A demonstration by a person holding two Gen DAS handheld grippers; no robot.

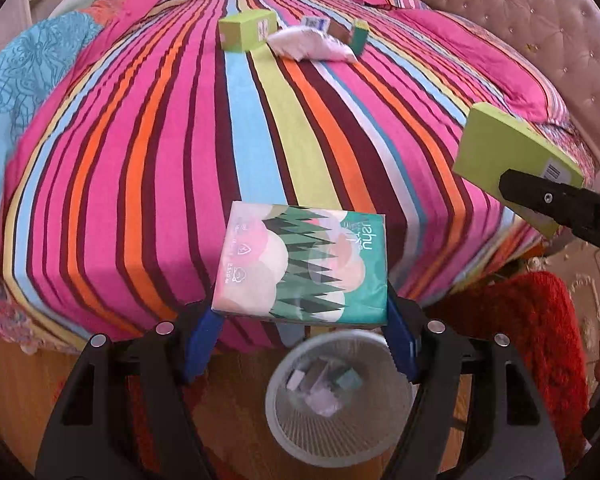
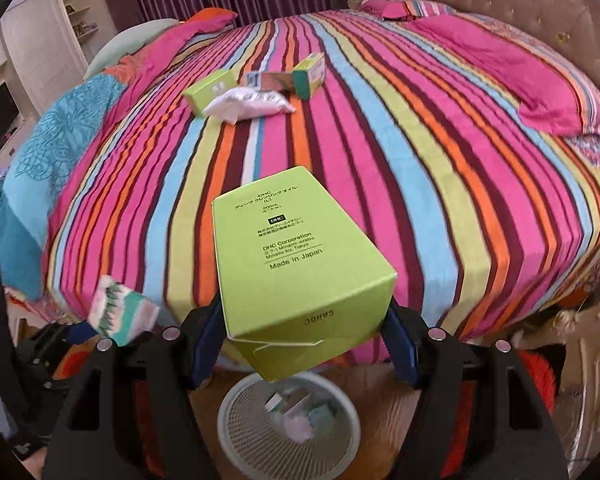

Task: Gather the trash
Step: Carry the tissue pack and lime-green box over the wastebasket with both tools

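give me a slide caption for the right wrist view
Right gripper holds a green box above the bin at the bed's edge.

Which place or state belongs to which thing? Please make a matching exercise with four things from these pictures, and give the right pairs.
Things:
1. tissue pack
2. green DHC box
3. white basket
4. white pouch

Places or states:
A. lies far back on the striped bed, among small boxes
B. held between the fingers of the right gripper
C. stands on the floor by the bed, with some trash already inside
D. held between the fingers of the left gripper

Pairs: 1-D, 2-B, 3-C, 4-A
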